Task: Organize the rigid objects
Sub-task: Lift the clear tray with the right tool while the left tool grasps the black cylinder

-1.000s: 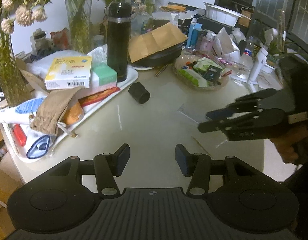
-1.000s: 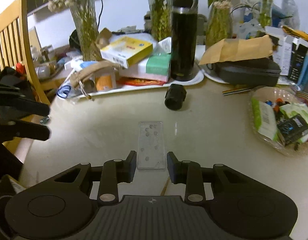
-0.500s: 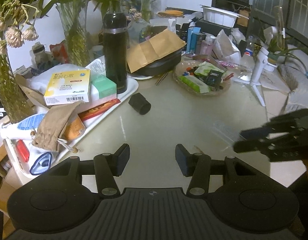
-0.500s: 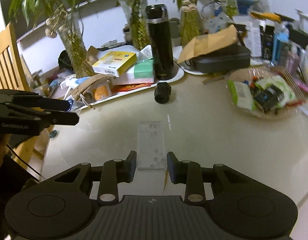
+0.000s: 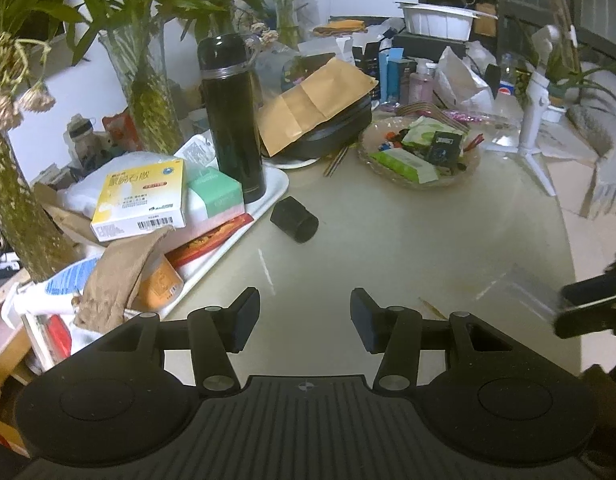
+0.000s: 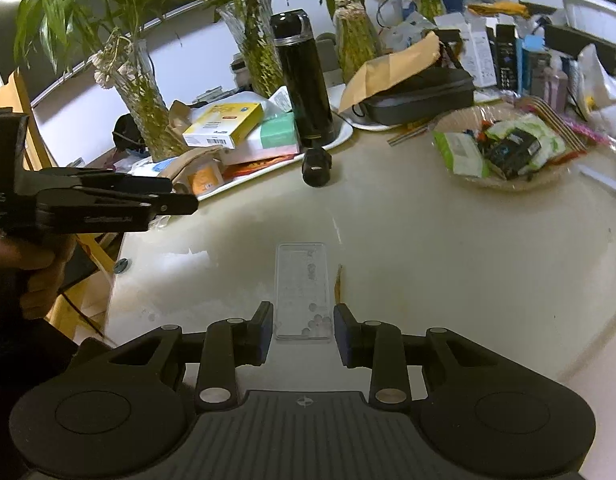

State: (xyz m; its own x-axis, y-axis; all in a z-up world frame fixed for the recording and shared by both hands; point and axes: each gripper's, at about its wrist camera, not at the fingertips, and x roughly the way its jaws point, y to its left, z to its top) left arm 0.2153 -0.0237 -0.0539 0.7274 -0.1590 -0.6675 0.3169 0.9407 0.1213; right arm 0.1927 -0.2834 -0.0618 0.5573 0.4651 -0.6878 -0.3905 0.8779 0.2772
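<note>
Right wrist view: right tool (image 6: 303,330) clamped on clear plastic case (image 6: 302,290), long axis running straight ahead, held over the worktop (image 6: 448,248) near its front edge. Left tool (image 5: 304,316) half open, empty. Black cylinder (image 6: 317,166) lies ahead by the white tray (image 6: 340,136).

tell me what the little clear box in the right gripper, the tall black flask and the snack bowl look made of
Clear box: likely hard transparent plastic; the table shows through it and small beads sit inside.
Flask: probably metal with glossy black coating; highlights run down it, and a silvery ring circles under the cap.
Bowl: clear glass or plastic, can't tell which; its rim is see-through and shiny.
</note>
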